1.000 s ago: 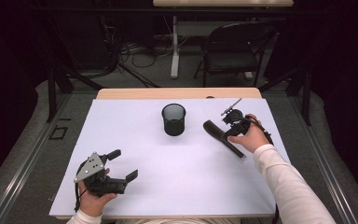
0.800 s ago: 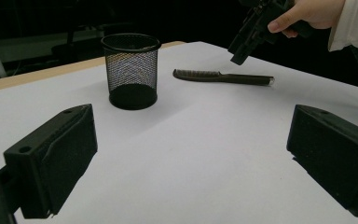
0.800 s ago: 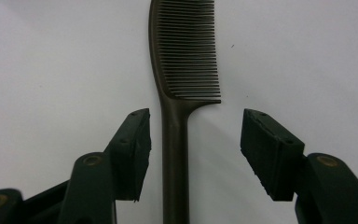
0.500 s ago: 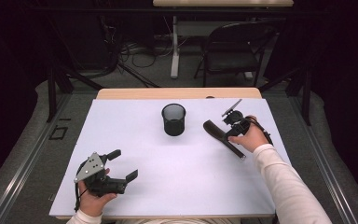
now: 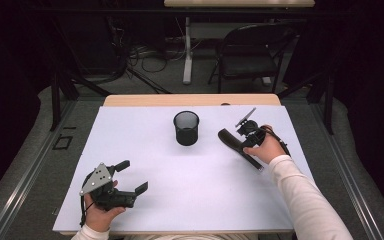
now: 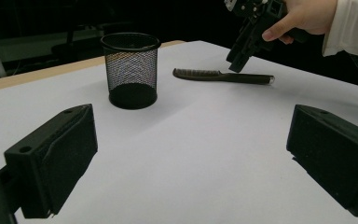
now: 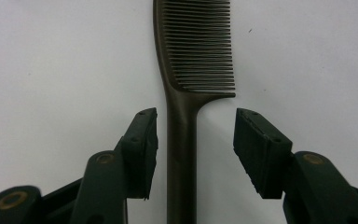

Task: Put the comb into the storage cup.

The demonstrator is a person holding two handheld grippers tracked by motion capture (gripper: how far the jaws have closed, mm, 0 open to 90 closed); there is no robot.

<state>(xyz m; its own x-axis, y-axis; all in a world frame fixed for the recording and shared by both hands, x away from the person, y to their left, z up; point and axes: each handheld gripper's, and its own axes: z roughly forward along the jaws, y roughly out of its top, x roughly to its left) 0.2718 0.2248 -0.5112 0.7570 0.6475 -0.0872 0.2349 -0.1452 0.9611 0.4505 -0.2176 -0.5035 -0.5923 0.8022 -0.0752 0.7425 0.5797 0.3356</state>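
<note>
A dark brown plastic comb with a long straight handle (image 7: 182, 154) lies flat on the white tabletop (image 5: 190, 200) as the right gripper (image 5: 246, 137) comes down over it, its handle running between the two black fingers (image 7: 142, 154). In the right gripper view the comb's long axis runs from 6 o'clock to 12 o'clock, teeth at the 12 o'clock end and facing 3 o'clock, the handle passing much closer to the finger at 9 o'clock than to the one at 3 o'clock. The fingers have just been closing with the handle between them, but white tabletop is visible on both sides of it: they straddle the comb and do not yet pinch it. In the high view the comb (image 5: 228, 137) lies slantwise, teeth toward 10 o'clock and handle tip toward 4 o'clock, at 3 o'clock from the round black wire-mesh pen cup (image 5: 186, 128) and well apart from it. The left gripper (image 5: 132, 176) rests at the near edge of the tabletop, at 7 o'clock from the cup, fingers spread wide and holding nothing. The right hand (image 5: 265, 147) is by far the nearer to the comb, so the grasp appears to fall to it, across the handle just below the teeth.
</note>
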